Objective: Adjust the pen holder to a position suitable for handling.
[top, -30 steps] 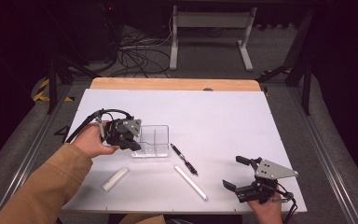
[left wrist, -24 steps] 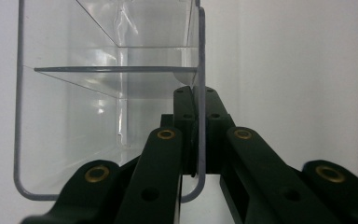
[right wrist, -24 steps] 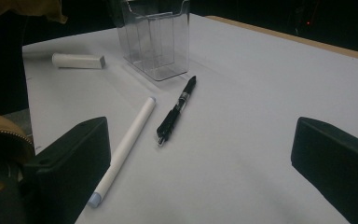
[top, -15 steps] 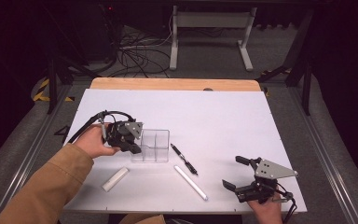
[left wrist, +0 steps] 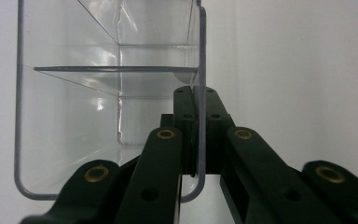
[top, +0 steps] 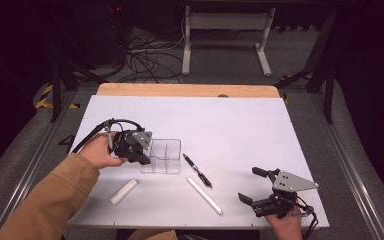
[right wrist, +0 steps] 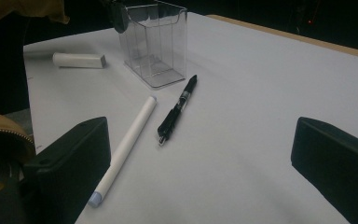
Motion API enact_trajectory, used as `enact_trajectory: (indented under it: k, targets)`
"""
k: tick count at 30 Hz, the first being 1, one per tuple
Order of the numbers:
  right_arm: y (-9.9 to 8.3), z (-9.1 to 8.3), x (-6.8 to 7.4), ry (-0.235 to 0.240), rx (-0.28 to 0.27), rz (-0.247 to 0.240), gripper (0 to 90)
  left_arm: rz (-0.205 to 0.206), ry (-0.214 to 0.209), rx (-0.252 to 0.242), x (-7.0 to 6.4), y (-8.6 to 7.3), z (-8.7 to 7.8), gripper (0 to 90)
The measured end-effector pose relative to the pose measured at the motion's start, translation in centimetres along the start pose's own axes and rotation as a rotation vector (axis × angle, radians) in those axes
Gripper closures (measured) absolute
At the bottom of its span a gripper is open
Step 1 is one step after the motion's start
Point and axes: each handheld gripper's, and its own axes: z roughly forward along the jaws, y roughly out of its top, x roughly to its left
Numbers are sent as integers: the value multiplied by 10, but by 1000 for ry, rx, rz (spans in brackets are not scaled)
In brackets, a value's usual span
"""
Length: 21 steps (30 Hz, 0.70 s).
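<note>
The clear organizer [top: 161, 156] stands upright on the white desk [top: 240, 130], left of centre, with its inner dividers visible in the left gripper view. We hold the left claw [top: 145, 156] against its left end; in the left gripper view the two black jaws are pressed onto one thin side wall of the clear organizer [left wrist: 107, 93], one jaw inside and one outside, so the left claw [left wrist: 198, 135] is pinching that wall. Our left hand [top: 99, 151] grips the tool body, and a tan sleeve [top: 50, 200] enters from the lower left.

The black pen [top: 197, 170] lies flat just right of the organizer, apart from it. The long white marker [top: 204, 196] lies beside the pen, nearer to us, roughly parallel to it. The short white tube [top: 123, 191] lies in front of the organizer, toward the near desk edge.

The right claw [top: 254, 186] rests near the near right corner of the desk, well apart from all items. In the right gripper view its jaws stand wide apart, holding nothing, with the black pen [right wrist: 177, 109] and long white marker [right wrist: 126, 147] ahead of the right claw [right wrist: 200, 154].
</note>
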Motion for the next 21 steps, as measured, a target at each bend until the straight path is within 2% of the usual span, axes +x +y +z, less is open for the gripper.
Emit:
enact_trajectory:
  k: [5,8,14,16,18,20,21]
  targets:
    - [0,0,0,0,0,0,50,7,-13,-2,1,-1,1,870]
    - [0,0,0,2,0,0,50,-38,-33,-6,2,-2,-3,772]
    - [0,0,0,1,1,-3,50,-62,-24,-32,-2,-4,-11,692]
    - [0,0,1,-1,-1,-3,50,-67,-10,-69,-6,-3,-16,665]
    - [1,0,1,-3,-1,-3,46,-70,25,-113,-10,-3,-25,620]
    - [1,1,1,-5,-1,-2,36,-82,47,-174,-13,-5,-35,579]
    - [2,1,1,-8,-2,-7,31,-82,47,-174,-13,-5,-35,560]
